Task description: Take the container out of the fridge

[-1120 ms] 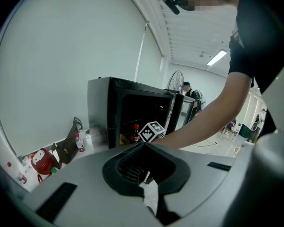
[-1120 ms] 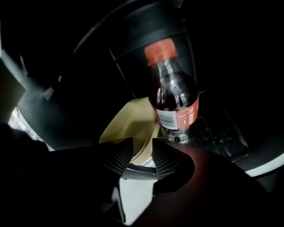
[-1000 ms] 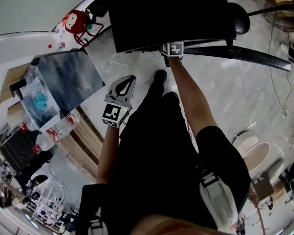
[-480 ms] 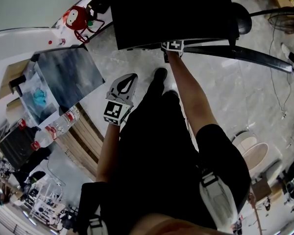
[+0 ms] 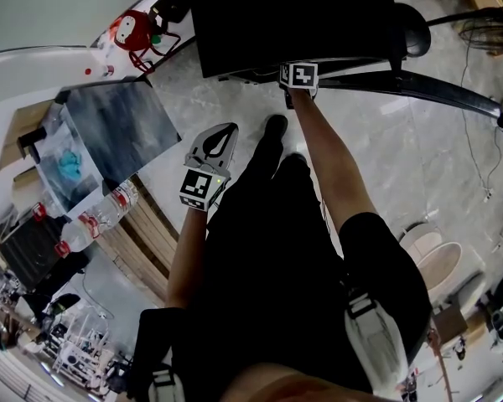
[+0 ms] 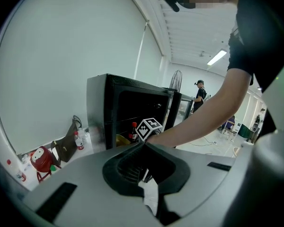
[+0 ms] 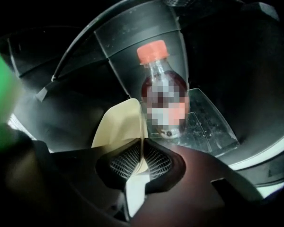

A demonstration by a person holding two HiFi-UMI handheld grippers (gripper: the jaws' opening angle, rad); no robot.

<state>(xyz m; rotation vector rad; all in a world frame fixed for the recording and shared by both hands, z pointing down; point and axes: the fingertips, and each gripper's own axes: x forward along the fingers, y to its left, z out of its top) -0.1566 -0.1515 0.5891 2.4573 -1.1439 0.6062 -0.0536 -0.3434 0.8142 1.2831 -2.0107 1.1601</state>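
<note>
Inside the black fridge (image 5: 293, 15), a cream container (image 7: 117, 126) stands beside a red-capped bottle (image 7: 163, 93) on a clear shelf. My right gripper (image 7: 141, 159) reaches into the fridge, jaws closing, and the container's thin rim is pinched between the pads. From the head view only its marker cube (image 5: 300, 75) shows at the fridge's edge. My left gripper (image 5: 217, 140) hangs at my side, shut and empty. Looking along the left gripper (image 6: 145, 148), I see the fridge (image 6: 109, 108), the bottle (image 6: 133, 131) and a bit of the yellow container (image 6: 123, 139).
A red stuffed toy (image 5: 130, 33) sits on the floor left of the fridge. A grey-topped table (image 5: 117, 128) and water bottles (image 5: 109, 212) lie to my left. A black chair (image 5: 411, 28) stands right of the fridge. Another person (image 6: 199, 91) stands far behind.
The right gripper's marker cube has shifted slightly at the fridge opening. The left gripper has stayed at my side.
</note>
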